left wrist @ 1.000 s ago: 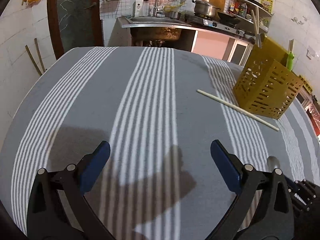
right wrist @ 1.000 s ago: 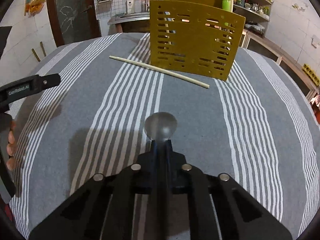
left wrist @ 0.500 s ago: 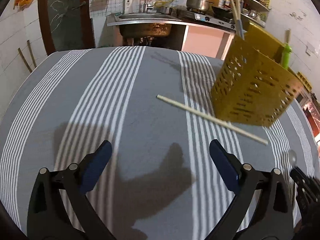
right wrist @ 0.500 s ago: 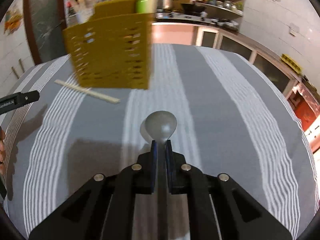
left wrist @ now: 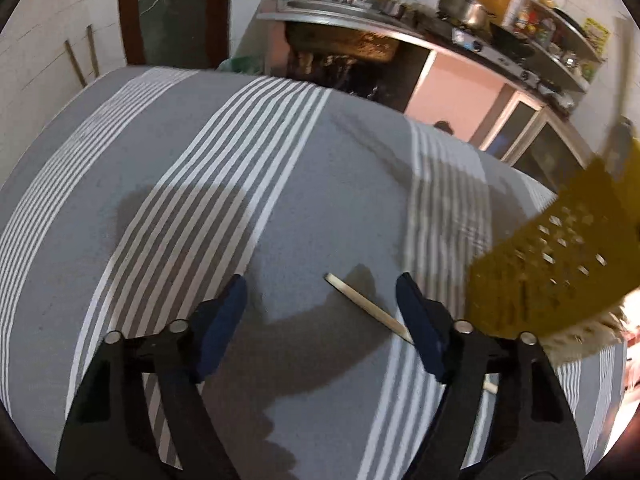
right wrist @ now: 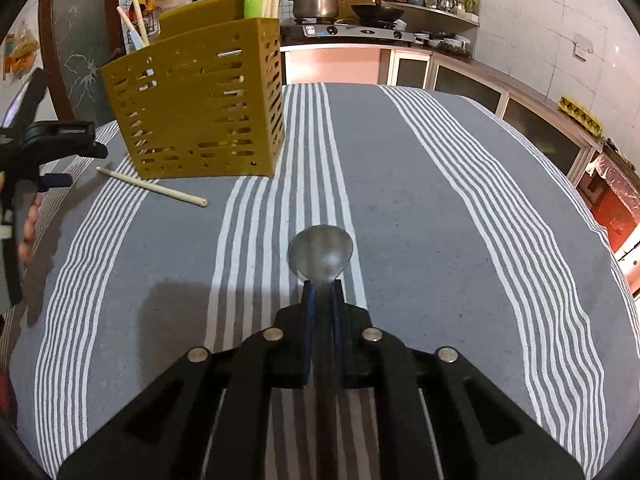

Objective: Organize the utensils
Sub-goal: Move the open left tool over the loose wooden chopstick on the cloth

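On the grey striped tablecloth (left wrist: 200, 184) lies a pale wooden chopstick (left wrist: 360, 300), beside a yellow slotted utensil holder (left wrist: 560, 272). My left gripper (left wrist: 320, 300) hovers over the chopstick's free end. Its jaws are closing, the end lies between them, and the pads do not touch it; the right finger (left wrist: 416, 320) hides part of the stick. My right gripper (right wrist: 320, 292) is shut on a metal spoon (right wrist: 320, 254), whose bowl sticks out ahead above the cloth. In the right wrist view the holder (right wrist: 200, 112) stands at the far left, the chopstick (right wrist: 152, 186) in front of it, and the left gripper (right wrist: 56, 152) beside that.
Chopsticks and other utensils stand up out of the holder, with a green bottle (right wrist: 254, 0) behind it. A hand (right wrist: 28, 220) holds the left tool. Beyond the table's far edge run a counter, a stove (right wrist: 352, 30) and a pot (right wrist: 316, 4).
My left gripper moved right and forward to the chopstick, and its jaws narrowed around the stick's end. The right gripper swung right, still holding the spoon; the holder now sits at its left.
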A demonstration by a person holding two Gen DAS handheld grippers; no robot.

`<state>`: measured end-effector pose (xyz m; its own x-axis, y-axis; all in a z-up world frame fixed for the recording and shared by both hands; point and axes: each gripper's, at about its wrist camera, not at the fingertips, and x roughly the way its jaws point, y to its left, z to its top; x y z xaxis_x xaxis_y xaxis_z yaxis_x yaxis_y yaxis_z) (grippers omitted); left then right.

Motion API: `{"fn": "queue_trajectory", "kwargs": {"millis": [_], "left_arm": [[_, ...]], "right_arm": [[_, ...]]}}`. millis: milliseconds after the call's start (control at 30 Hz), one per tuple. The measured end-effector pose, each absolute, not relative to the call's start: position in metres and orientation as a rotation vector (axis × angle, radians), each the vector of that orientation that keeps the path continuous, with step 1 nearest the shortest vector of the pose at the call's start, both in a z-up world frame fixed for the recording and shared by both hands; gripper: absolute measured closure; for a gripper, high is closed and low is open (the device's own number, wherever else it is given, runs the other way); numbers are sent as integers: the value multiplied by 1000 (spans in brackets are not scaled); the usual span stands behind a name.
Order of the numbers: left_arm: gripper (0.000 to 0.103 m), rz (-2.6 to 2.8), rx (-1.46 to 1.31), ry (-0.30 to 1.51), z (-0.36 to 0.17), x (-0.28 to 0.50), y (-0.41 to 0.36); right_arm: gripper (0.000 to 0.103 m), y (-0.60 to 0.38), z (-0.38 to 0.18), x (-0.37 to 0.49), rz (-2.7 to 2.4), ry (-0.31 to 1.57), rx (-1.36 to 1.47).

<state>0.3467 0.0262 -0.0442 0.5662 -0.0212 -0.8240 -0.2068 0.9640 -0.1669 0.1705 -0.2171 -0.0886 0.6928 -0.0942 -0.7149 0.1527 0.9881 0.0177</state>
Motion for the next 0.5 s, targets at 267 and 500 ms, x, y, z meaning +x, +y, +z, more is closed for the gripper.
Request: {"fn": "queue_trajectory", "kwargs": {"millis": [267,500], "left_arm": [[59,114,-205,977,-51,352,16],[103,95,-164,967,-55,350,25]], "right_arm": [[94,-219,-91,171,-137,796,85],[94,-220,-91,170,-136,795,93]]}}
